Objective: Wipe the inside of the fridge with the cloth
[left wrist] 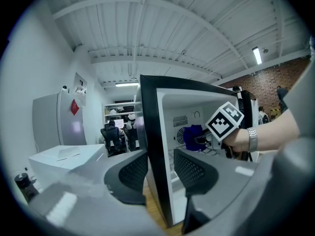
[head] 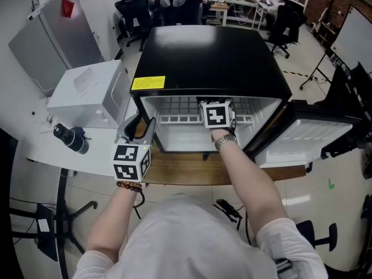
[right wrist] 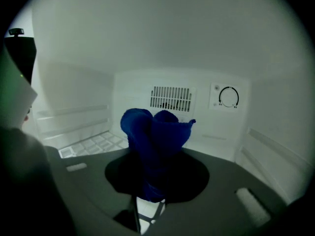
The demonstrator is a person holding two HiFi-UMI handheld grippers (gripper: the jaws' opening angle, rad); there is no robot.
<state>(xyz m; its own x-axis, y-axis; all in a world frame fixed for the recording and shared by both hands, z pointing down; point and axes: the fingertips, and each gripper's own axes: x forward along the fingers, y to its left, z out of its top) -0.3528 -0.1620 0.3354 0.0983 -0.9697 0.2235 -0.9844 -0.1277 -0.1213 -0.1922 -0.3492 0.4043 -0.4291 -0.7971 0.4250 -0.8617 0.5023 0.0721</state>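
While the left gripper (head: 141, 128) sits at about 8 o'clock of the mini fridge (head: 215, 63) in the head view, its jaws straddle the front edge of the left side wall (left wrist: 156, 146), one pad outside the black skin and one inside against the white liner. They look clamped on that wall, most likely to steady the light cabinet on the wooden board (head: 186, 170) so that wiping does not push it about. The door (head: 308, 138) hangs wide open at 3 o'clock, which leaves the whole mouth free for the other arm. The right gripper (right wrist: 156, 191) is reached well into the compartment, its jaws pinched tight on the blue cloth (right wrist: 155, 132). The cloth stands up from the grip as a bunched wad, so a soft pad leads, not the hard jaw tips. From the right gripper view the cloth faces the back wall, with the vent grille (right wrist: 171, 98) at 12 o'clock of it, the thermostat dial (right wrist: 228, 97) at 2 o'clock and the wire shelf (right wrist: 98, 142) at 9 o'clock. Whether the wad touches the liner cannot be told; it seems held just short of the back wall. The wiping looks under way with most surfaces yet to be covered, and the grille slots and dial call for a light pass.
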